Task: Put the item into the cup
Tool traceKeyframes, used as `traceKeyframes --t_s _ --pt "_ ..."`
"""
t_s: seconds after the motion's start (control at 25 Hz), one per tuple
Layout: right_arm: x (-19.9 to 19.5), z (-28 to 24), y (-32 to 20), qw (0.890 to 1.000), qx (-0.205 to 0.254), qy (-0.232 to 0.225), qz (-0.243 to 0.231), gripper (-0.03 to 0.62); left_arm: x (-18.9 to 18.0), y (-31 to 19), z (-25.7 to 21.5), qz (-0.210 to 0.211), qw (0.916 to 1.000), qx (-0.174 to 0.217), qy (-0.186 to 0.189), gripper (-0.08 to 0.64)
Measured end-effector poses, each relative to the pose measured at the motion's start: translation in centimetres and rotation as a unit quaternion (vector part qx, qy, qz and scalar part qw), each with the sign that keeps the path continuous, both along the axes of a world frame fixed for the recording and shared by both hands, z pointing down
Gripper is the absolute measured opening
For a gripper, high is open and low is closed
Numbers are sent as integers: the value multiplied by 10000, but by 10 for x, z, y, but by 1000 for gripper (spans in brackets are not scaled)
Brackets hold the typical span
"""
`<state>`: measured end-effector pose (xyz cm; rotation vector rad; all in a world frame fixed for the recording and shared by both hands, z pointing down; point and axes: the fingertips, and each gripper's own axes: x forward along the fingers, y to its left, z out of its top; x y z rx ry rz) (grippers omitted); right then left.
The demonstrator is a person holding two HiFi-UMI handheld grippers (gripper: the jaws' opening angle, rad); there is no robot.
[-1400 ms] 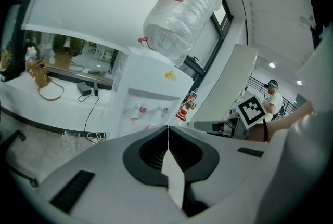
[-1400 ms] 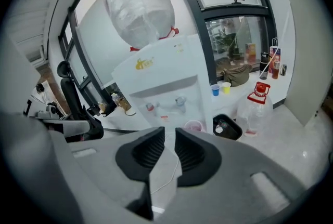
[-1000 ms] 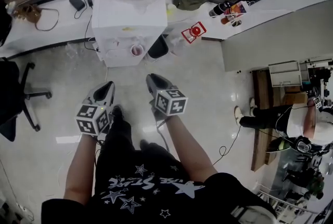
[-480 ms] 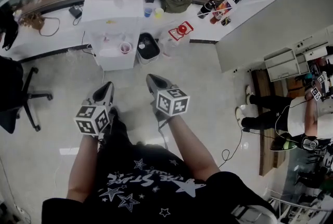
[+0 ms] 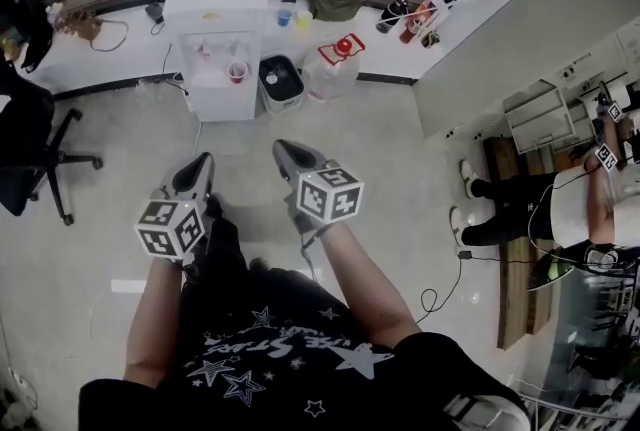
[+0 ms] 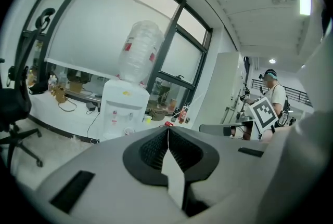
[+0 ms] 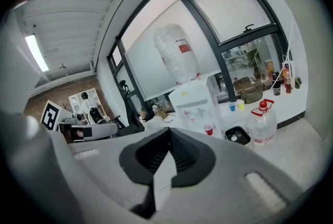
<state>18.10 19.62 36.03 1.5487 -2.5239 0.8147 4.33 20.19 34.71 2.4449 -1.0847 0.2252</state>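
Note:
Both grippers are held out over the floor, apart from the cups. My left gripper (image 5: 202, 164) (image 6: 167, 130) is shut with nothing in it. My right gripper (image 5: 281, 149) (image 7: 169, 131) is also shut and empty. A red cup (image 5: 238, 71) (image 7: 208, 129) stands on the tray of the white water dispenser (image 5: 215, 19) (image 6: 123, 109) (image 7: 193, 104), well ahead of both grippers. A blue cup (image 5: 285, 17) (image 7: 232, 107) and a yellow cup (image 5: 303, 18) (image 7: 241, 106) sit on the ledge behind it. I cannot tell which item the task means.
A dark bin (image 5: 280, 82) (image 7: 237, 136) and a clear water jug with a red cap (image 5: 336, 59) (image 7: 263, 121) stand right of the dispenser. An office chair (image 5: 40, 144) is at the left. A person (image 5: 560, 209) sits at the far right, and a cable (image 5: 440, 284) lies on the floor.
The dispenser and cups now appear farther away and higher in the head view. Both grippers stay shut, in much the same place in the picture.

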Motion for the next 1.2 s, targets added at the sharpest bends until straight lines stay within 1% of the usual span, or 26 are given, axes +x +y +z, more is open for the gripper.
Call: traceKeyframes --t_s 0.16,0.32,0.68,0.92,1.2 --pt "-3 2 39 9999 -95 -38 -79 0 -2 40 0 -60 9999 -150 11 8" --pt "-7 4 70 9998 -154 -21 -120 0 -6 68 -1 7 9999 -103 -78 8" --pt "-30 -1 104 9995 -150 196 -221 0 -24 95 -8 158 9999 -42 -19 9" --pt "-58 -9 137 9989 -54 402 -256 0 -55 122 -7 218 9997 -119 51 8" --pt "-67 -30 195 9986 225 465 -129 0 -69 179 -19 359 9993 -80 72 8"
